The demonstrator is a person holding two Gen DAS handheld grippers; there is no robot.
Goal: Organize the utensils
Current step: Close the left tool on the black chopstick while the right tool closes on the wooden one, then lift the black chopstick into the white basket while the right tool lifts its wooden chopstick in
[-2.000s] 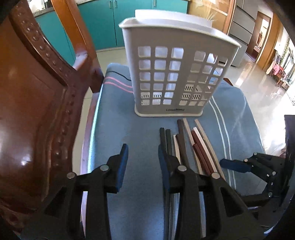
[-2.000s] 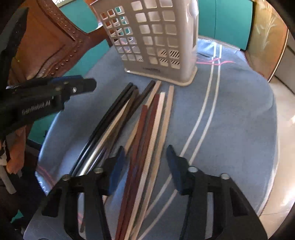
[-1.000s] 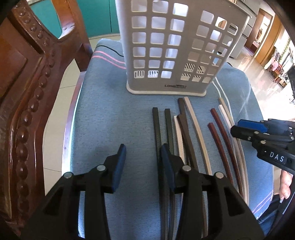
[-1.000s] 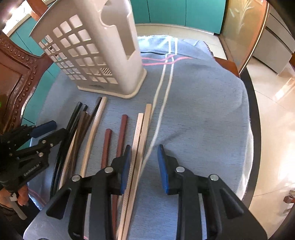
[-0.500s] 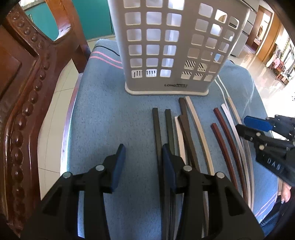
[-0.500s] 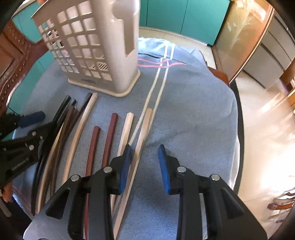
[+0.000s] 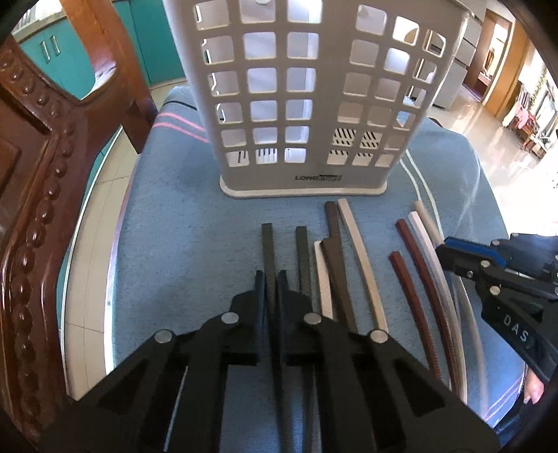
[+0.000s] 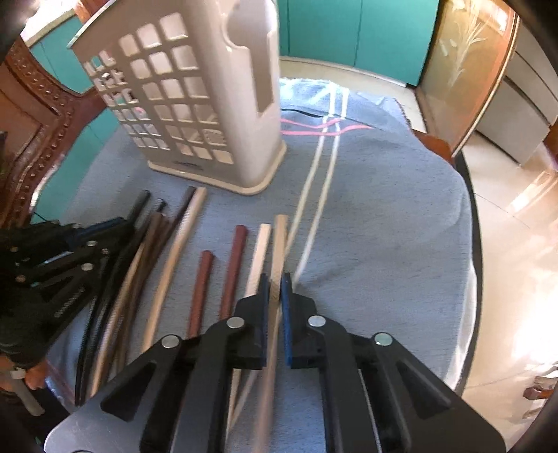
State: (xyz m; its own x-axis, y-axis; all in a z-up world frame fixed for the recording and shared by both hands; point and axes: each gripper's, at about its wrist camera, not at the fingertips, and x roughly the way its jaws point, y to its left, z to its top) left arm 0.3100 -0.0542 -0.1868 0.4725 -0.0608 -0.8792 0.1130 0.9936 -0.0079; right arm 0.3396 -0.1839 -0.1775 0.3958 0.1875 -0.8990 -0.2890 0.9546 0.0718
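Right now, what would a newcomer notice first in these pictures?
The tall white basket stands at the far side of the blue cloth. In front of it lies a row of chopsticks. The left gripper is shut on the black chopstick, and the right gripper on the pale chopstick.

A home dining area is suggested by a carved wooden chair [image 7: 38,195], teal cabinets [image 8: 355,31], tiled floor [image 8: 516,223] and a cloth-covered table [image 8: 383,209].

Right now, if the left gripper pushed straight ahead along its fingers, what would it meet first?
Probably the white utensil basket. The left gripper, shut on the black chopstick, points at the basket's base; only bare blue cloth lies between, though depth is unclear.
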